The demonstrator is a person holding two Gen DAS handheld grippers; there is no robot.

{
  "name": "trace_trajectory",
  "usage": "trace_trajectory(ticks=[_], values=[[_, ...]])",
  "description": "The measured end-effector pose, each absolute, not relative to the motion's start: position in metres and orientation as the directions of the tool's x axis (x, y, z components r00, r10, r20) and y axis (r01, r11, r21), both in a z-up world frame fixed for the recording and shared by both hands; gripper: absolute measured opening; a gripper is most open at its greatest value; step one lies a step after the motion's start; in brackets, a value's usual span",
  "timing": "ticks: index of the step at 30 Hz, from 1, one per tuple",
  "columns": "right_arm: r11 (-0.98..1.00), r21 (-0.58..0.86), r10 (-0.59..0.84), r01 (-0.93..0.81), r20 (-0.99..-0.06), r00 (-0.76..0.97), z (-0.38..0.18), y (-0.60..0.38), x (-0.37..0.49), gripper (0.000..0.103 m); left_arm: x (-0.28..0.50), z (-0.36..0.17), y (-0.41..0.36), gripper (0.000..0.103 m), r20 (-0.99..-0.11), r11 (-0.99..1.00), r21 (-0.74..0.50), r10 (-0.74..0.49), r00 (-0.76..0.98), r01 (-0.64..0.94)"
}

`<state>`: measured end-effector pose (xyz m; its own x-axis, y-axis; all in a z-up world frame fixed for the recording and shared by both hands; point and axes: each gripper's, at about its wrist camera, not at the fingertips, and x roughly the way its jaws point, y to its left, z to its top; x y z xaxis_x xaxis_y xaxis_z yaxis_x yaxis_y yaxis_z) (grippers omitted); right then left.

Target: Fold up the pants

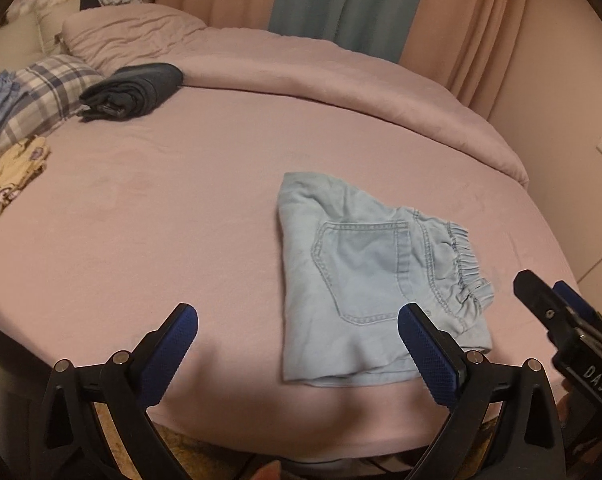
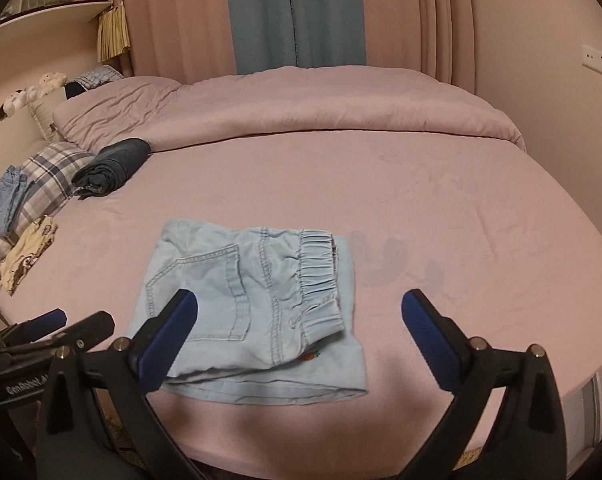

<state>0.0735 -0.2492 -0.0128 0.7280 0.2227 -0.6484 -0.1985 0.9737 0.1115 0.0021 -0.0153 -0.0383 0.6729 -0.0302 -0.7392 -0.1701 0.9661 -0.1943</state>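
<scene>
Pants (image 2: 257, 304) of light blue denim, folded compact, lie on pink bedsheet (image 2: 441, 208) near its front edge; left gripper (image 1: 297, 336) and right gripper (image 2: 299, 320) both spread wide, holding nothing

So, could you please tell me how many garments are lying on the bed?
4: light blue pants near the front, dark folded pants by the duvet, blue jeans and a cream garment at left; others may be hidden.

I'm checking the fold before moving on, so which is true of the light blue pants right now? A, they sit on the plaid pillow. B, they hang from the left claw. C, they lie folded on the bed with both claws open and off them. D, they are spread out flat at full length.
C: the pants lie folded on the bed, and the left claw and right claw are open, holding nothing.
</scene>
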Motion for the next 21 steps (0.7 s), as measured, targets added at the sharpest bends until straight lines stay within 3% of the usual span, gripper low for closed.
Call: trace_trajectory(ticks=[21], values=[[0.983,0.068,0.170,-0.168,-0.668,0.724,-0.014,-0.236,0.058,0.103,-0.011,-0.026,-0.015,0.100,-0.723,0.970,-0.142,0.035,0.690,-0.199]])
